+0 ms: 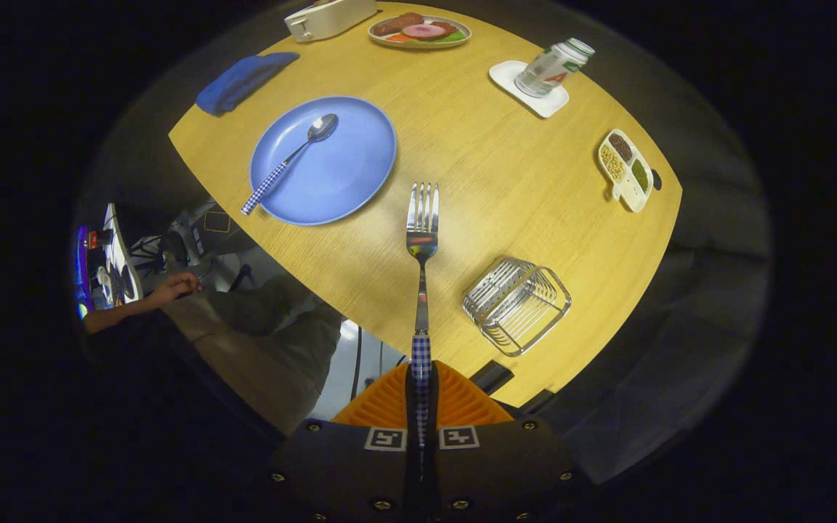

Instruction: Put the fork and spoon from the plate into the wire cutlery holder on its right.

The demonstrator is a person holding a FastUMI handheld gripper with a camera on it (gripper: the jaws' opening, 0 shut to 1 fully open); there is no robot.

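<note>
My gripper (421,385) is shut on the blue-checked handle of a steel fork (422,225), which sticks straight out ahead of the orange fingers (382,403), high above the wooden table (491,167). The fork's tines point toward the table's middle. A blue plate (346,174) lies beyond and to the left, with a steel spoon (295,156) lying on it, its checked handle hanging over the near rim. The wire cutlery holder (516,303) stands just right of the fork's shaft, near the table's edge, with nothing in it.
A folded blue cloth (244,81) and a white box (328,18) sit at the far left. A plate of food (420,31), a jar on a white coaster (553,67) and a divided dish (625,171) lie farther off. A person's legs (259,327) are beside the table.
</note>
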